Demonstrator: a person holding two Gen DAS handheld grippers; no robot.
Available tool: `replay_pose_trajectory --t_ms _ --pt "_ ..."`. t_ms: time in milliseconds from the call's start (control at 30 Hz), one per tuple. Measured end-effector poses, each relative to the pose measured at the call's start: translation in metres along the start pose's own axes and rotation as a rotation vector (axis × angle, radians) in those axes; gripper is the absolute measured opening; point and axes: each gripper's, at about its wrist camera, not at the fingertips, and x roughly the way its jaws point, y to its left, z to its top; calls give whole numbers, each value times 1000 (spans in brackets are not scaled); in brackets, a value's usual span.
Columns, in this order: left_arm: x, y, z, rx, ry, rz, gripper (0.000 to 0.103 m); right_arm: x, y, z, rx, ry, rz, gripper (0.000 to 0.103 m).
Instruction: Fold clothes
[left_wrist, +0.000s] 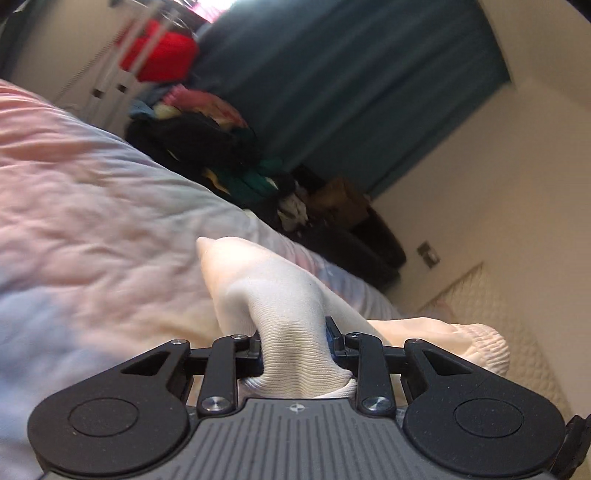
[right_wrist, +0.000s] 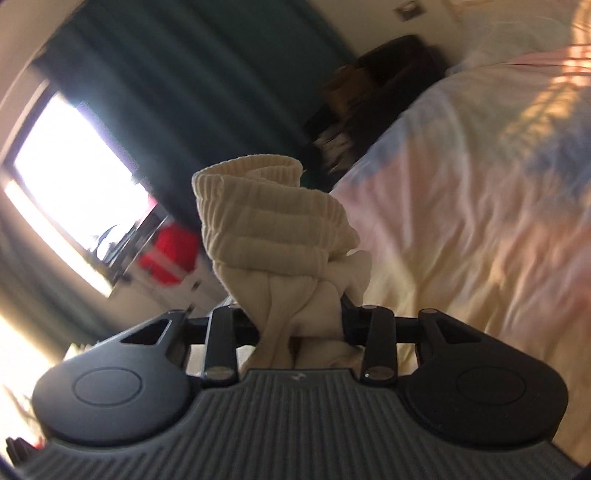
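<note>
From the left wrist, the left claw (left_wrist: 295, 345) pinches a white sock (left_wrist: 258, 291) above the bed (left_wrist: 92, 192) ahead, while from the right wrist, the right claw (right_wrist: 301, 321) clamps its ribbed cuff (right_wrist: 258, 206), likely stretching it out to fold.

A pastel quilt (left_wrist: 92, 206) is covering the bed, a teal curtain (left_wrist: 351, 85) is hanging behind a heap of clothes (left_wrist: 207, 144), and a window (right_wrist: 70, 184) is glaring beside a red bag (right_wrist: 168, 254)
</note>
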Motion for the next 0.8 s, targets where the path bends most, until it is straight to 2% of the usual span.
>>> replay_pose_trajectory --t_ms 133,200,300,433,600,700,800 --pt "86 -15 0 37 58 3 29 39 -38 36 51 -10 -70 39" --pt "118 -4 -8 49 85 8 29 56 -56 37 74 -17 -90 39" --pt "147 17 -25 100 122 24 29 76 -93 22 117 -38 -74 39" --pt "141 45 -54 215 114 -6 33 80 -135 -17 171 -61 -70 41" --pt "130 66 -89 328 108 38 50 79 -167 -62 158 -54 -102 51" --pt "122 66 -91 356 107 43 52 75 -172 -67 179 -54 -95 53" --pt "107 52 -88 406 129 82 52 63 -163 -56 217 -5 -165 54"
